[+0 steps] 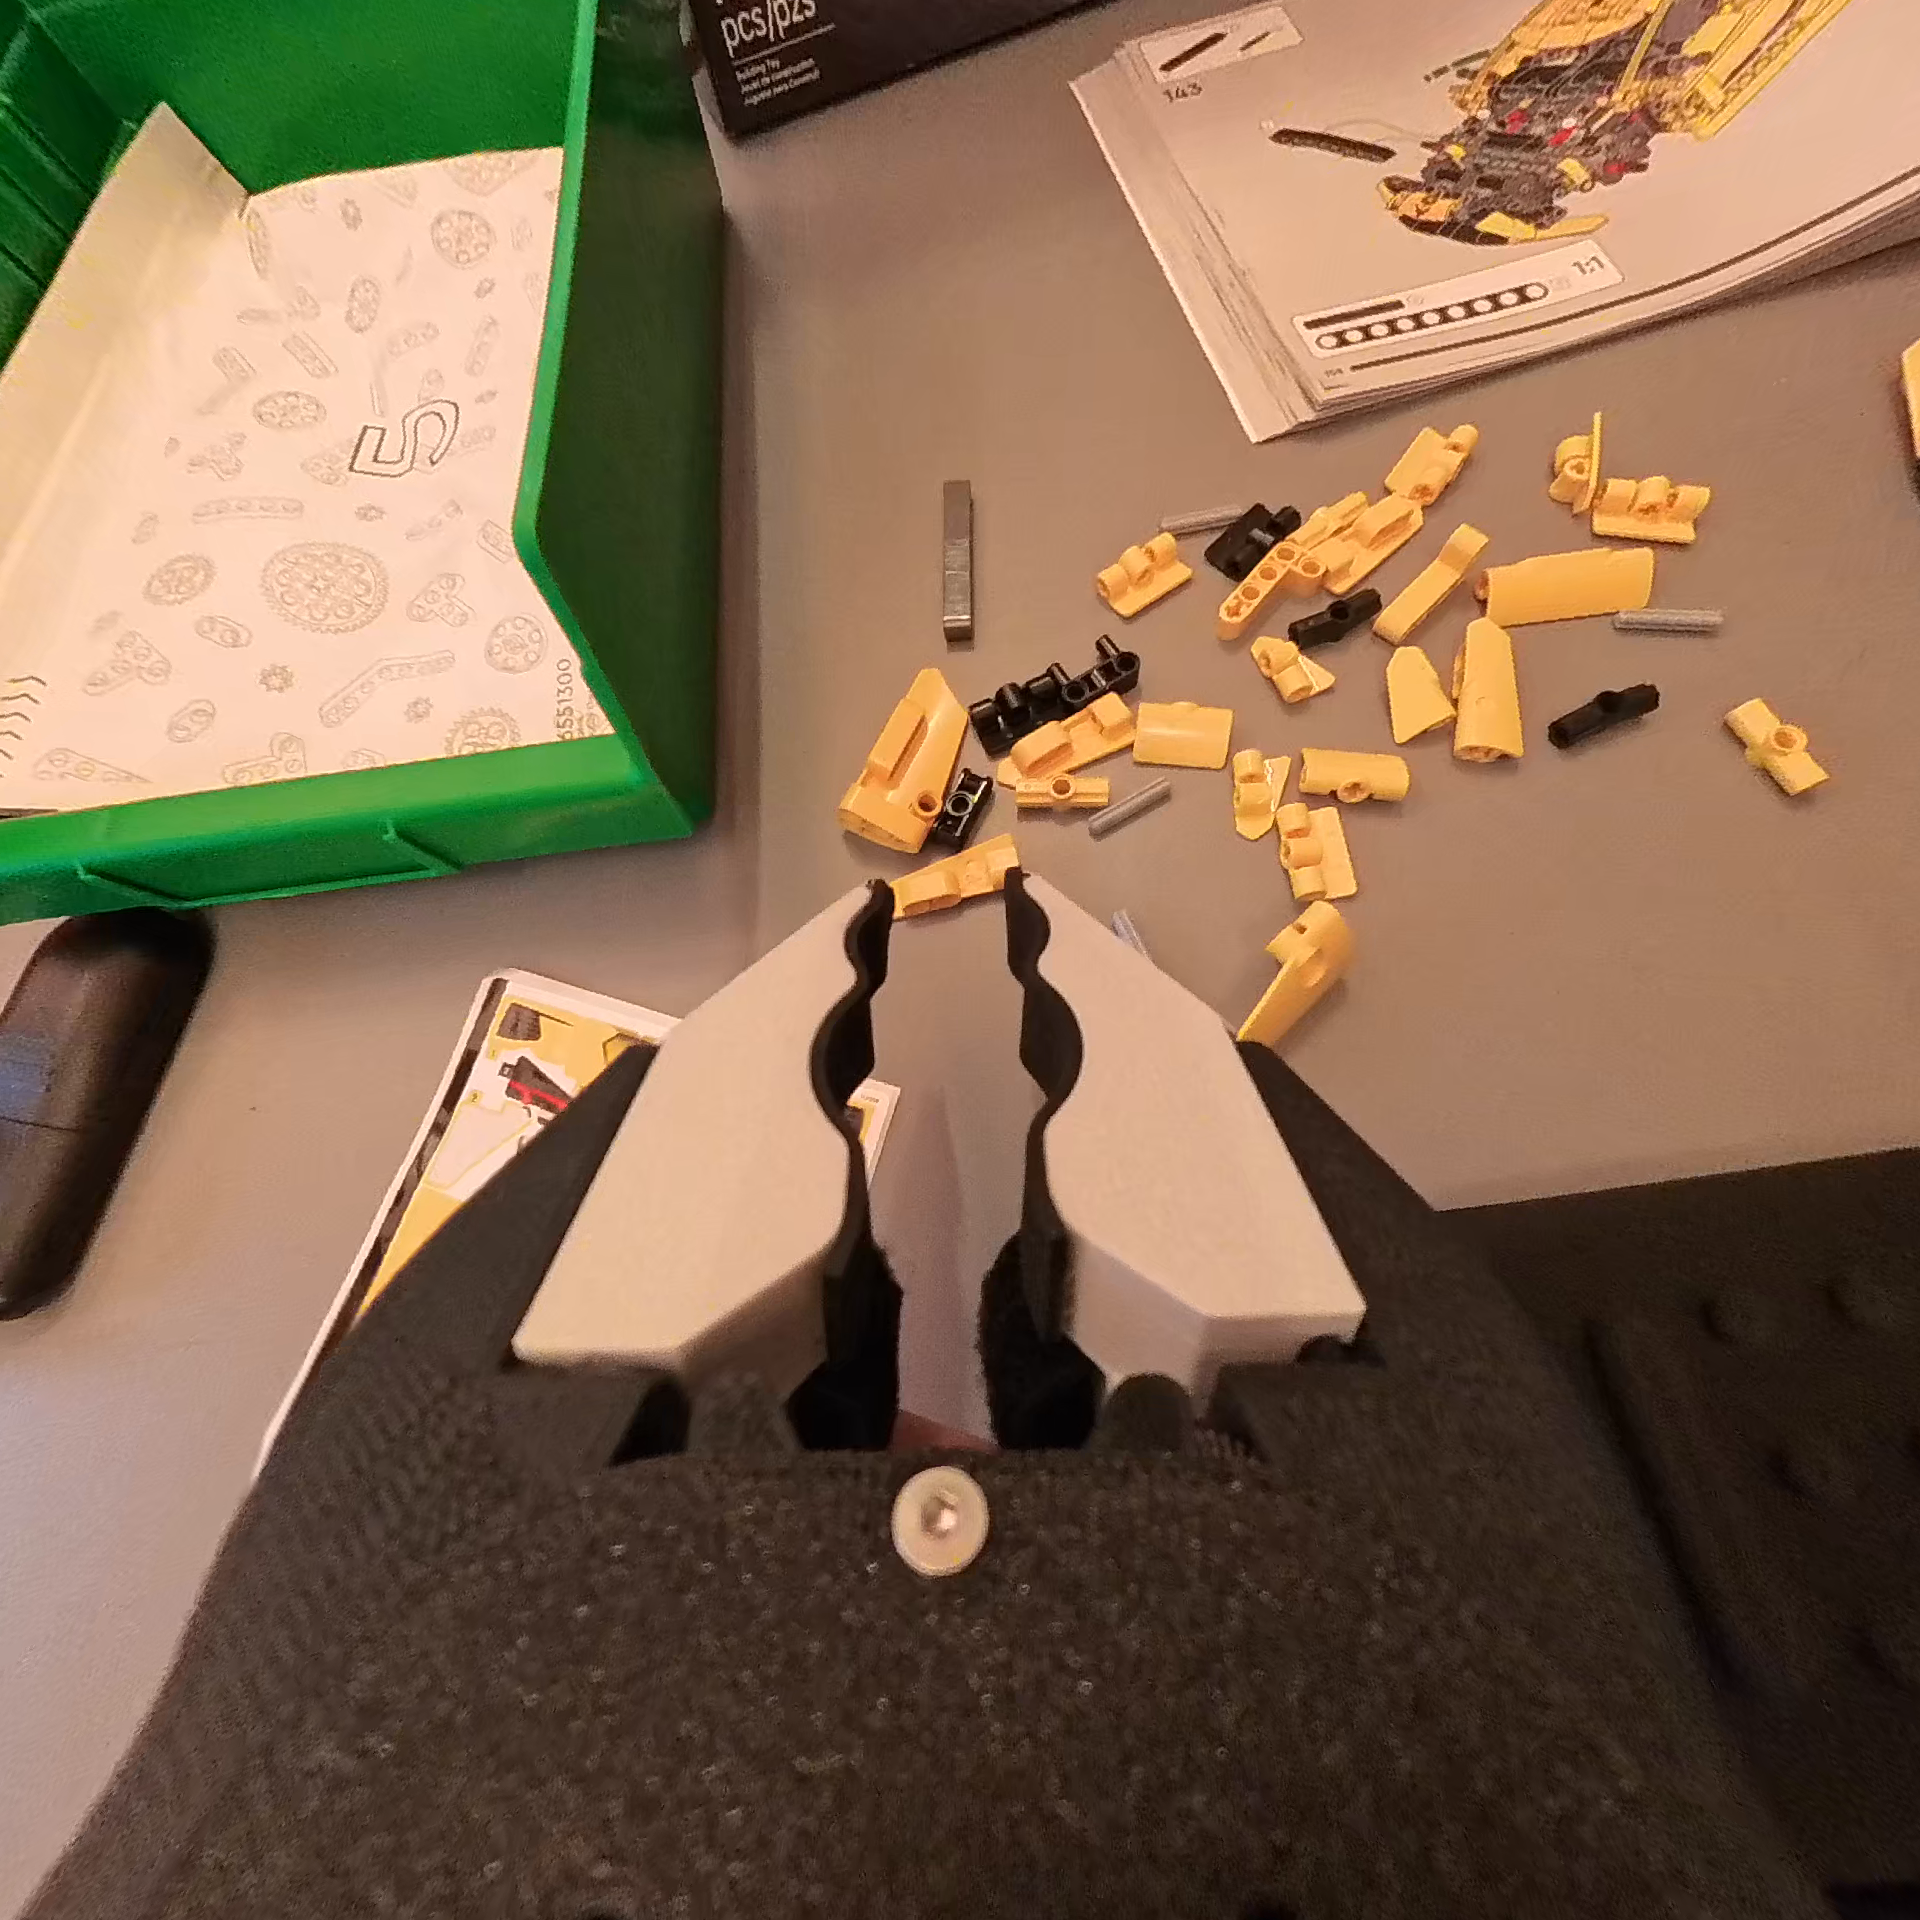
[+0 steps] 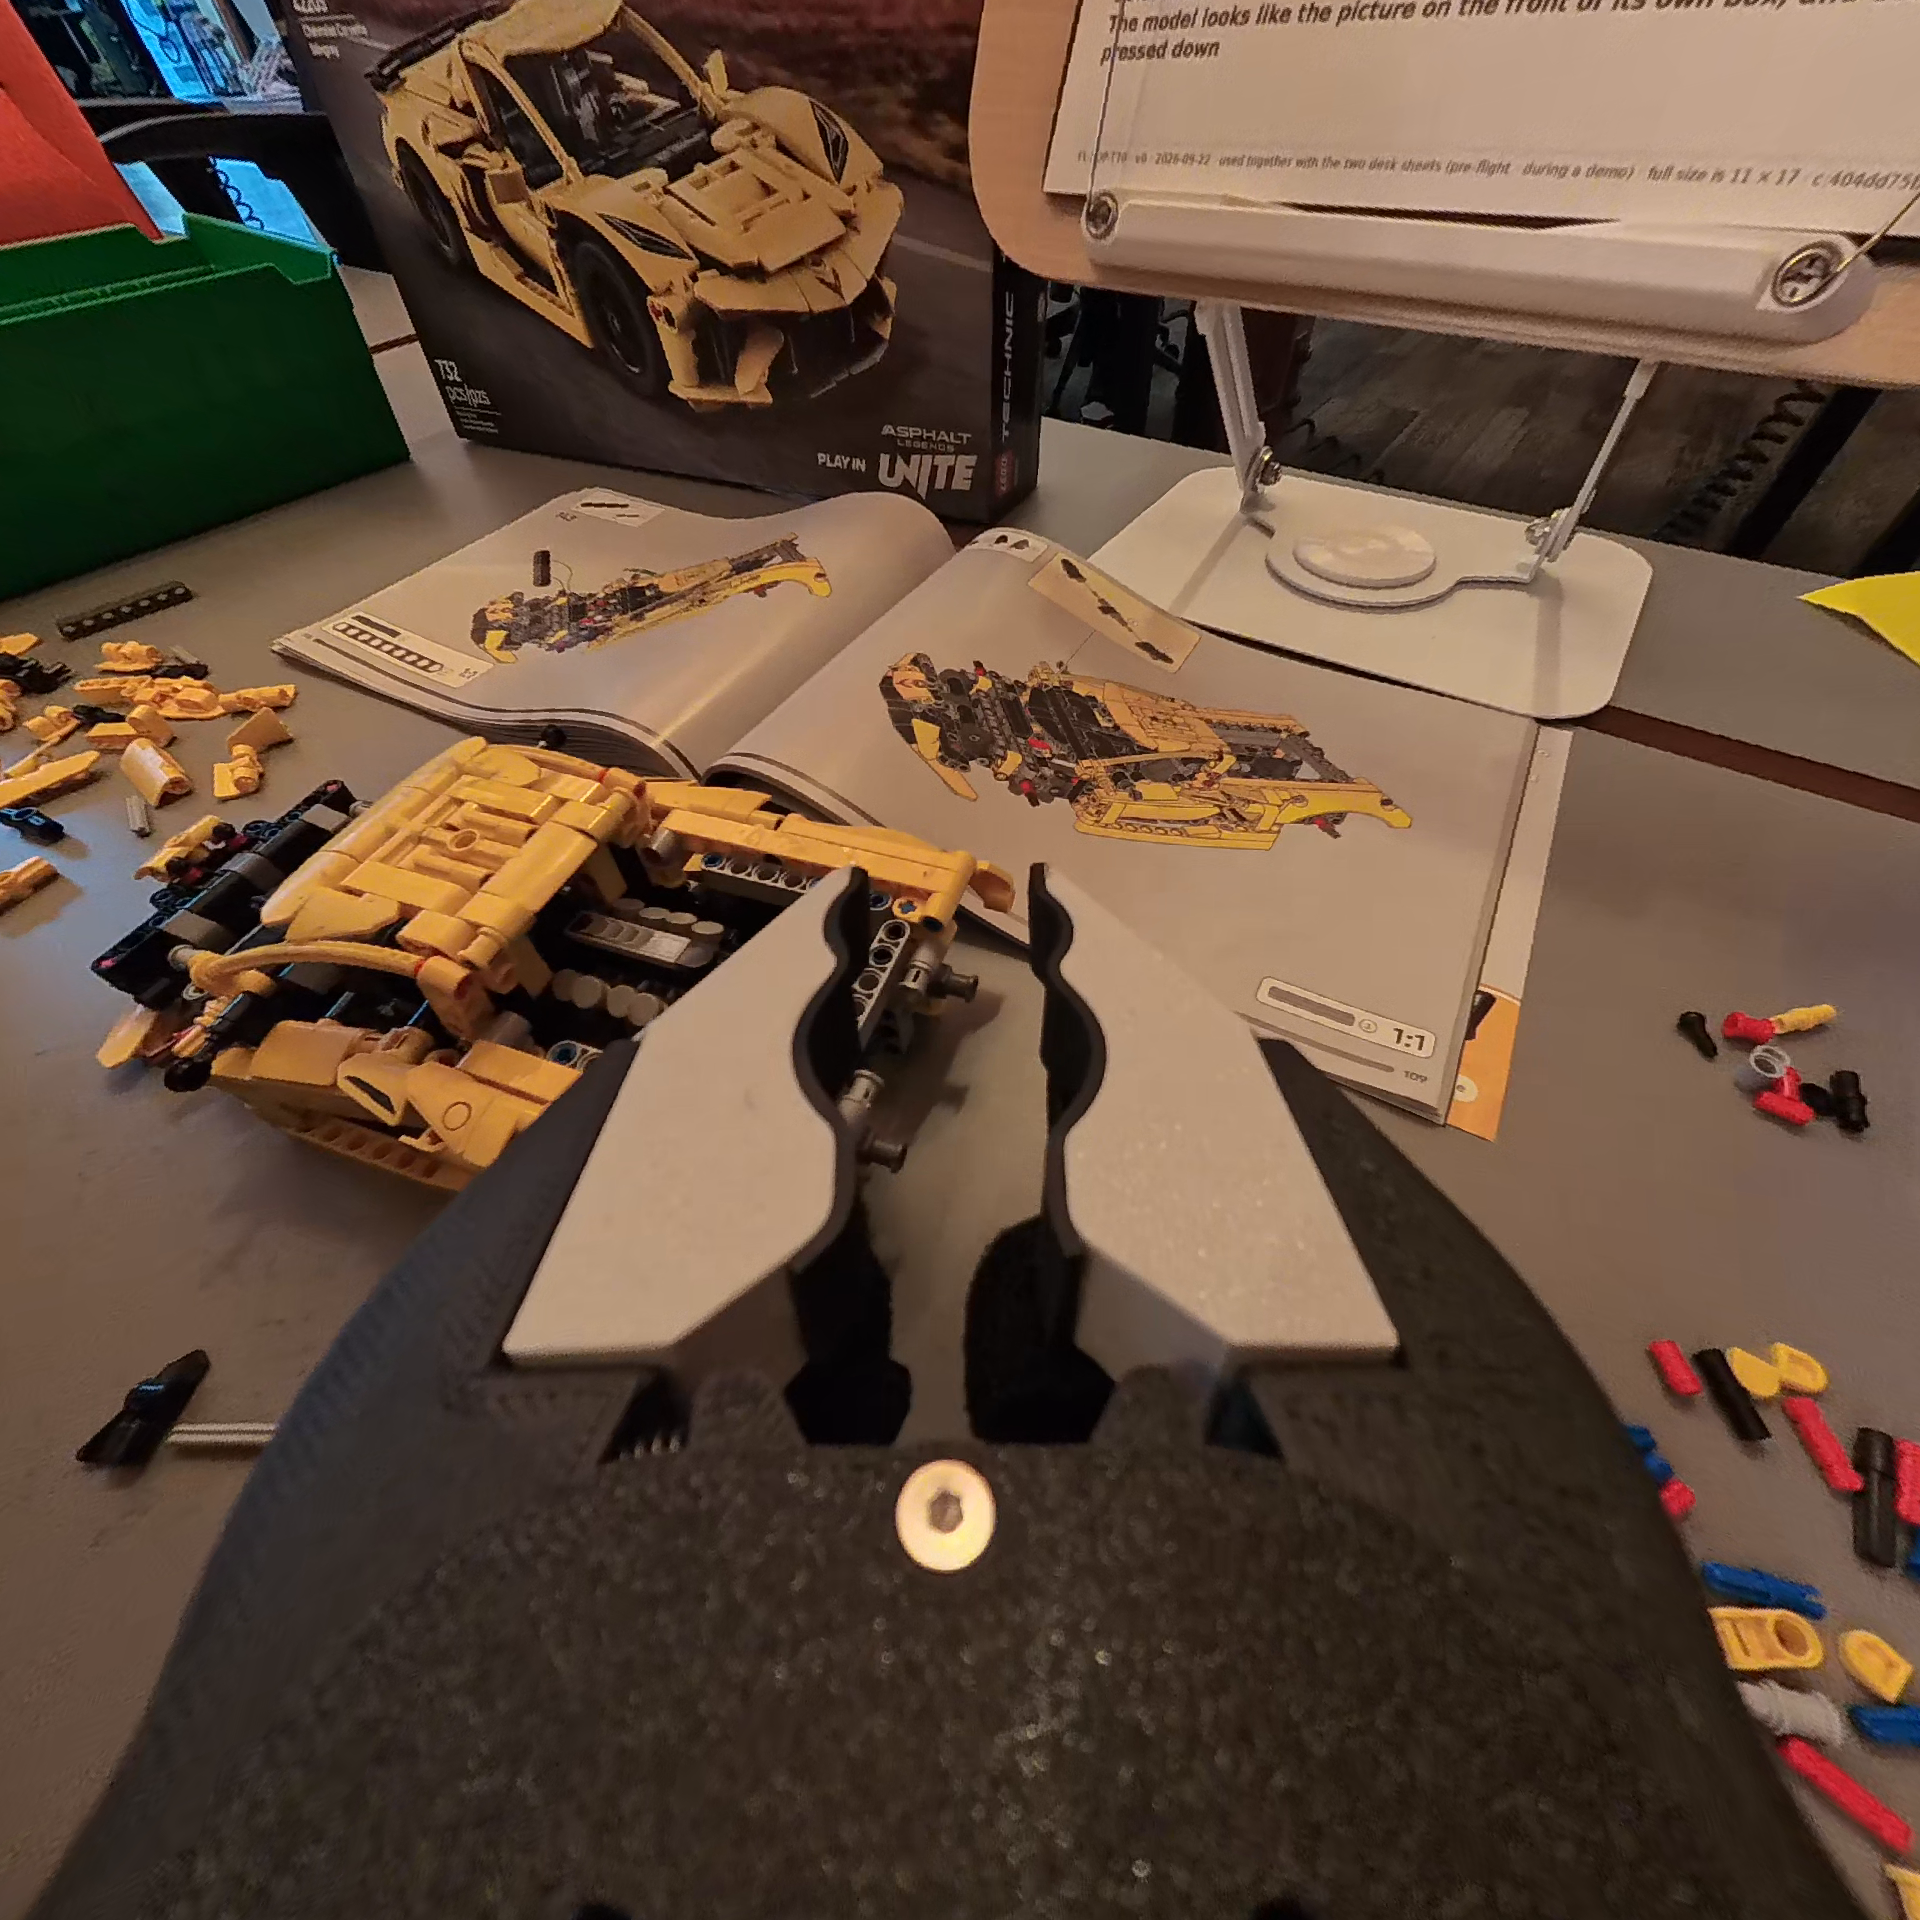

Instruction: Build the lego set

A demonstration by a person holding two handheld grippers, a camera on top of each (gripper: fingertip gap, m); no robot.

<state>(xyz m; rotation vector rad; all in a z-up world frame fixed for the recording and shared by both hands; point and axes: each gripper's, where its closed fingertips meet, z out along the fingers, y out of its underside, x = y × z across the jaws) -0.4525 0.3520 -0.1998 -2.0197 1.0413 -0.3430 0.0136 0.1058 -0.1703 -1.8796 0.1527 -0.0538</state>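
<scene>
The left gripper, its grey fingers lined with wavy black pads, is parted and holds nothing; a small yellow plastic piece lies on the grey table right at its fingertips. Ahead and to its right spreads a scatter of loose yellow, black and grey plastic pieces, with a dark grey beam lying apart, straight ahead. Farther left of this gripper stands a green plastic bin lined with a printed paper sheet bearing a large numeral. The right gripper is likewise spread and empty, its left finger over the near edge of the half-built yellow-and-black brick car, which rests on the table just left of and ahead of it. Beyond its tips lies the open instruction booklet, then the dark printed set box and a white document stand holding a lettered sheet; writing on these is left unquoted. Small red, blue, black and yellow pins lie to its right.
</scene>
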